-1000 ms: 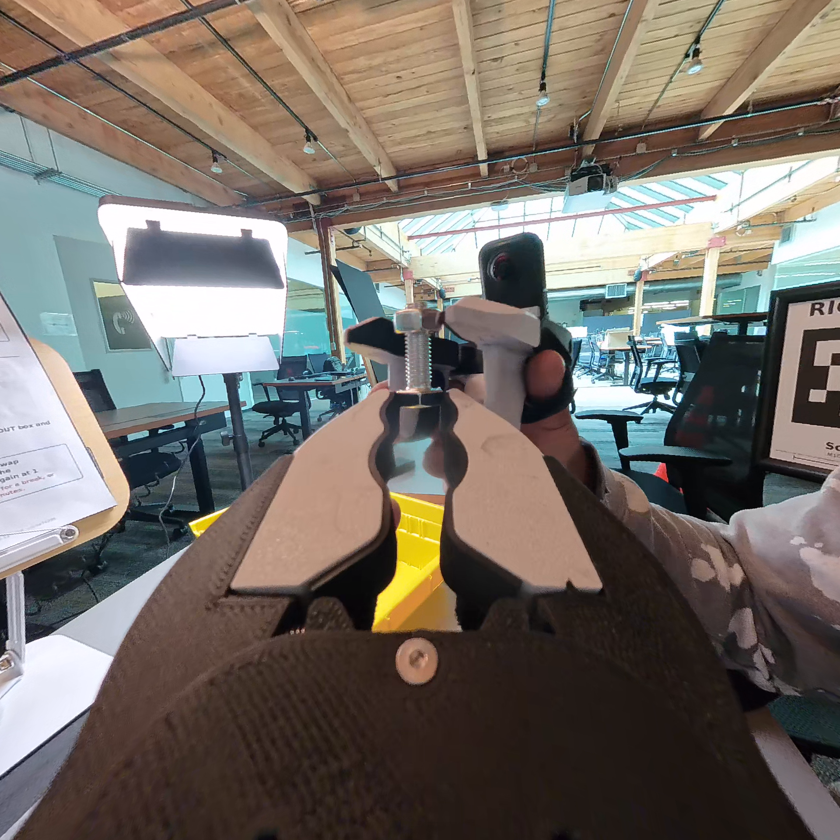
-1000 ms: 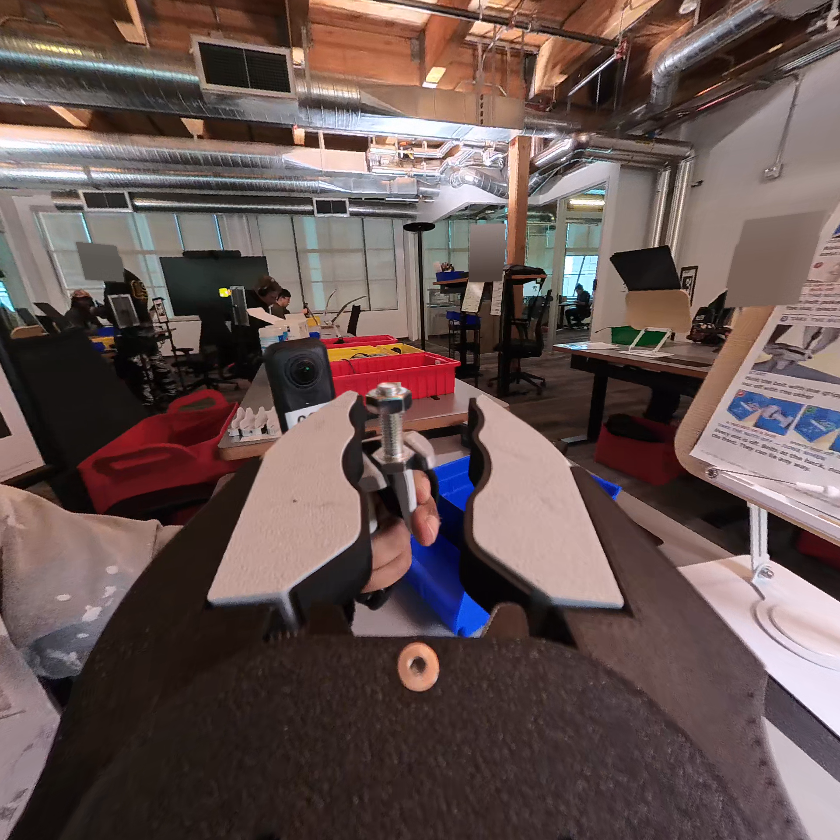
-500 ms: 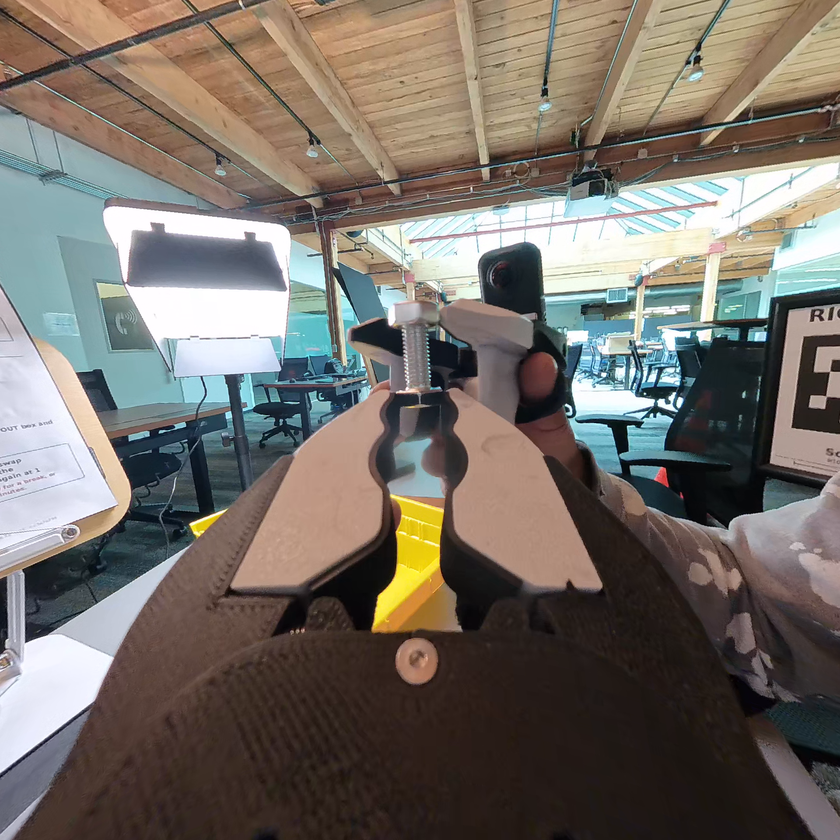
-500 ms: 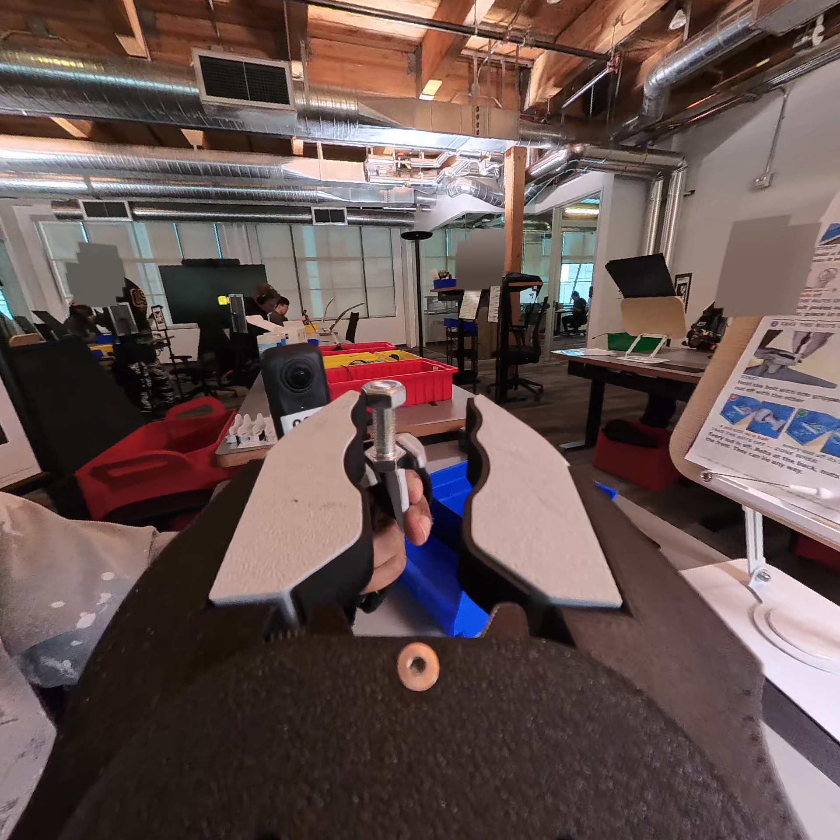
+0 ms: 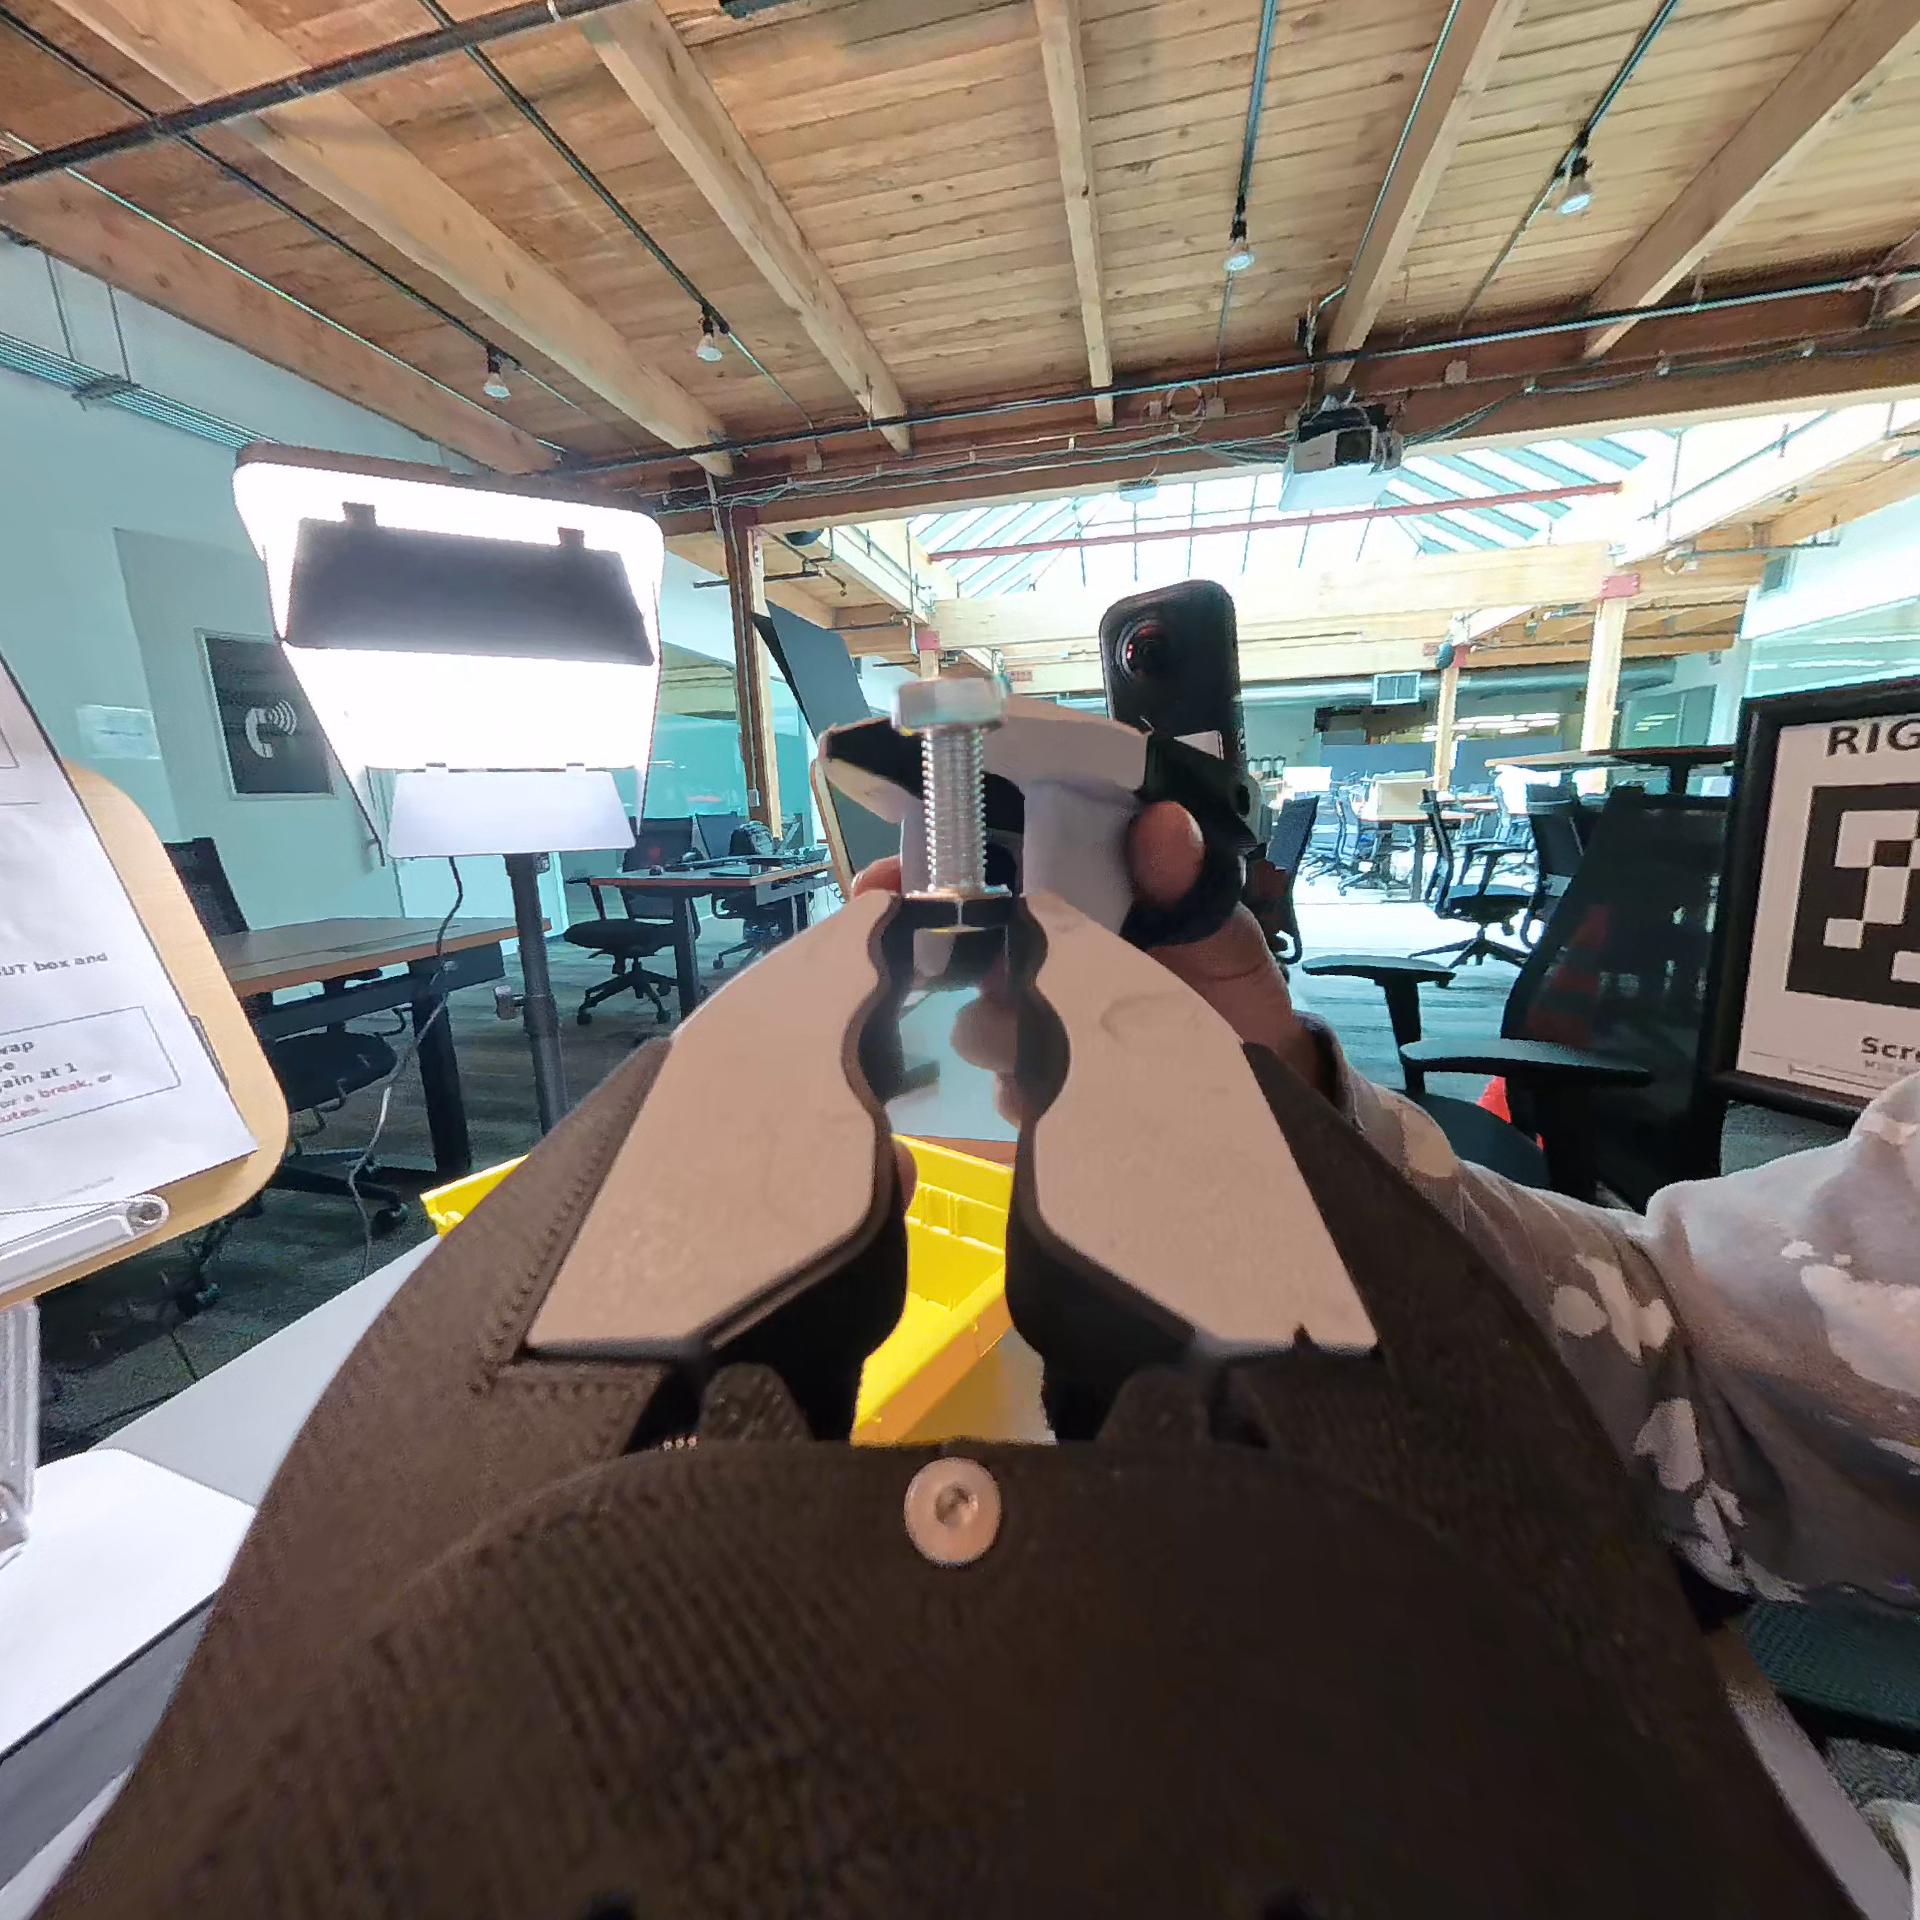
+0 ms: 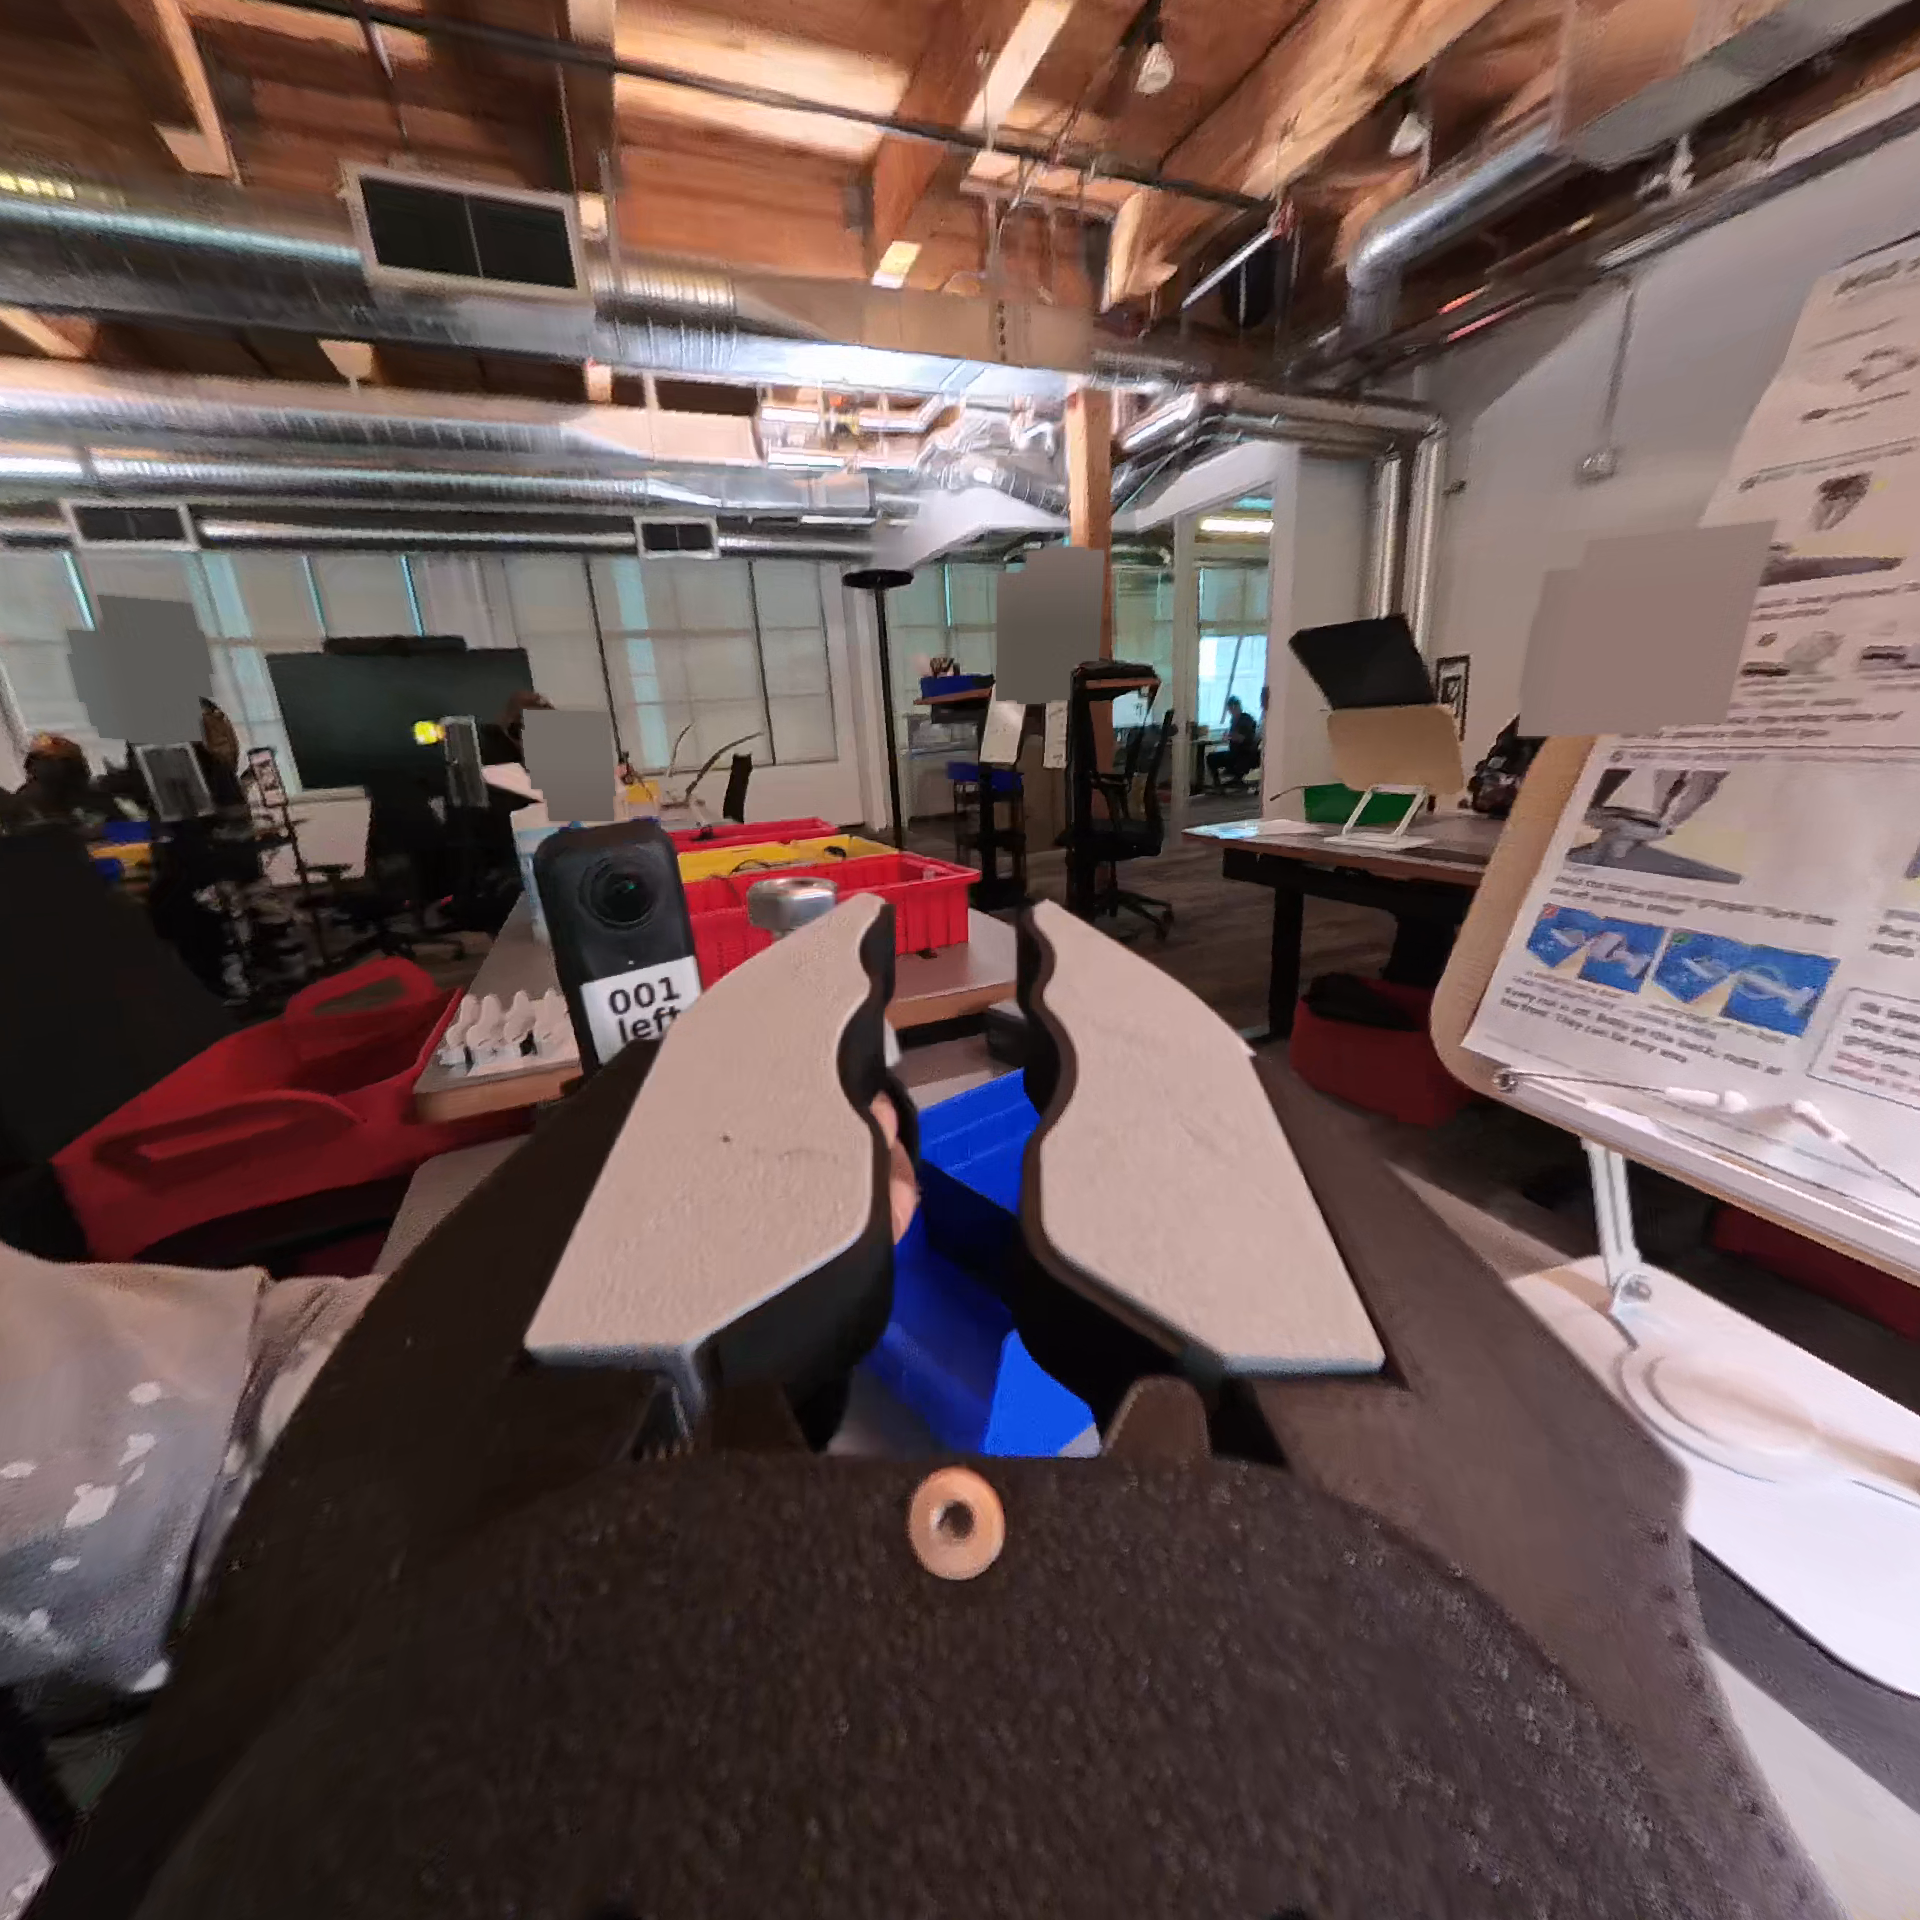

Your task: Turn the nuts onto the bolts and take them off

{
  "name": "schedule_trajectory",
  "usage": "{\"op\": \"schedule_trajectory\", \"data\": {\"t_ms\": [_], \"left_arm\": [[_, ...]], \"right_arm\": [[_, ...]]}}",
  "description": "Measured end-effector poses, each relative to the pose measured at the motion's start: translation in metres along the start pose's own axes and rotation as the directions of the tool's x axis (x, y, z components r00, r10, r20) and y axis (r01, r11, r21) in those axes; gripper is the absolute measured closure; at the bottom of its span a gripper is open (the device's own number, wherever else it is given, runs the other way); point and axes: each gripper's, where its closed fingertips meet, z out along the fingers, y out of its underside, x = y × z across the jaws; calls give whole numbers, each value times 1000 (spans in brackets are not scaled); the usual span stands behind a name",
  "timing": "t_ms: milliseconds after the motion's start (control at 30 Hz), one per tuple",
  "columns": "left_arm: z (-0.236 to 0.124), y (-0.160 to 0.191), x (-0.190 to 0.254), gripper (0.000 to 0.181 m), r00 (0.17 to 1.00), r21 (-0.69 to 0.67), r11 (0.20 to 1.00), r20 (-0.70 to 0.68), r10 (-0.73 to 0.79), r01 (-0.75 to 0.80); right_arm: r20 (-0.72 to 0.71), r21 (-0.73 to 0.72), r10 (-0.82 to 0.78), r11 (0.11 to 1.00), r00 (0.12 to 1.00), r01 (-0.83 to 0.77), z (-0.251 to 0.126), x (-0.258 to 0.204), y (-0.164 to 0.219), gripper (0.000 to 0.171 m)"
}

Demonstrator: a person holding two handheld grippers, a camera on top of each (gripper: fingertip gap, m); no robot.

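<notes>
**Fig. Two-gripper view of a bolt standing in a nut: hazards of the next grasp.**

**Bins.** A yellow bin point(image 5: 951, 1236) lies below your left gripper and a blue bin point(image 6: 971, 1195) below your right. Anything dropped probably lands in one of them, or bounces beyond.

**Left gripper** point(image 5: 951, 932). Its claw is clamped on the nut, and only the very tips bear on it. The scalloped gap behind the tips is empty. So small a bite is likely to let the nut pivot or slip if you push it sideways.

**Right gripper** point(image 6: 951, 928). Its claw stands apart with nothing between the jaws. In the right wrist view the bolt head shows just outside the left fingertip, not in the gap. Close now and you would probably pinch air, or strike the shank with the outside of a finger.

**Bolt** point(image 5: 953, 800). It stands upright, head uppermost, well clear of the table, and its lower end enters the nut. The left wrist view shows the right gripper's fingers close around it, but whether they touch it cannot be told. The whole shank rises above the only support, so a knock near the head would lever hard on the nut.

**Nut** point(image 5: 953, 914). It sits at the bottom of the thread, so few turns seem engaged. Another loosening turn may free the bolt, and unheld it would fall.
</notes>
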Motion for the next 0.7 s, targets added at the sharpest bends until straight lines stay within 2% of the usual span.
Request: {"op": "schedule_trajectory", "data": {"t_ms": [267, 333, 433, 700], "left_arm": [[2, 6, 0, 163, 1000, -20, 1000, 7, 10, -10], [2, 5, 1, 163, 1000, -18, 1000, 8, 10, -10], [0, 0, 0, 163, 1000, -4, 1000, 5, 8, -8], [2, 7, -2, 163, 1000, -24, 1000, 13, 10, -10]], "right_arm": [[77, -42, -25, 999, 997, 28, 6, -20, 6, 133], [61, -40, -38, 998, 997, 40, 6, -17, 7, 134], [2, -3, -17, 1000, 1000, 17, -1, -1, -1, 148], [74, -43, -39, 998, 996, 42, 5, -21, 4, 135]]}}
